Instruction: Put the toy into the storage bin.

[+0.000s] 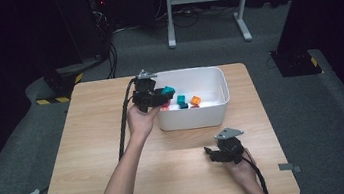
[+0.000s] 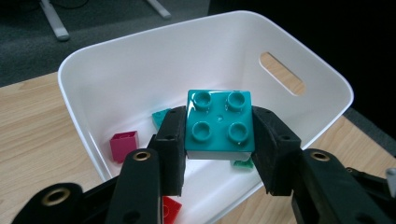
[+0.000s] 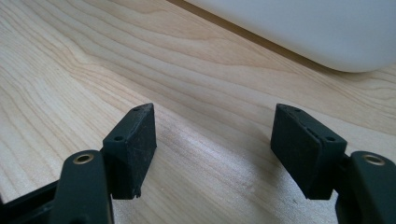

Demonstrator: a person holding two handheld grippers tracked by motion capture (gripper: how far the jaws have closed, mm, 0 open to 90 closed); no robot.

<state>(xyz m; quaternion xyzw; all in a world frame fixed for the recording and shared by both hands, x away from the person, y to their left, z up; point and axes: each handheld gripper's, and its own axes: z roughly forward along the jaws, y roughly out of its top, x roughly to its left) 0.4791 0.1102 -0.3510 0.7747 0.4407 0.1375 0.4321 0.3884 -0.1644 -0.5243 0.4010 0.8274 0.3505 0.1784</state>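
Your left gripper [image 1: 156, 97] hangs over the left rim of the white plastic bin [image 1: 221, 101], which sits at the far middle of the wooden table [image 1: 91, 153]. Its jaws stand partly closed and press on both sides of a teal four-stud building brick [image 2: 219, 122], studs facing the gripper's camera; the brick is held in the air above the bin's inside, clear of the floor.

Below it, on the bin's floor, lie a magenta brick [image 2: 123, 145] near the left wall, a red brick [image 2: 170, 209] close under the left jaw, and two more teal pieces partly hidden behind the jaws. From the high view you also see an orange brick [image 1: 195, 101] further right in the bin.

Your right gripper [image 1: 224, 153] rests low over the bare table in front of the bin, well apart from it, jaws wide apart with nothing between them.
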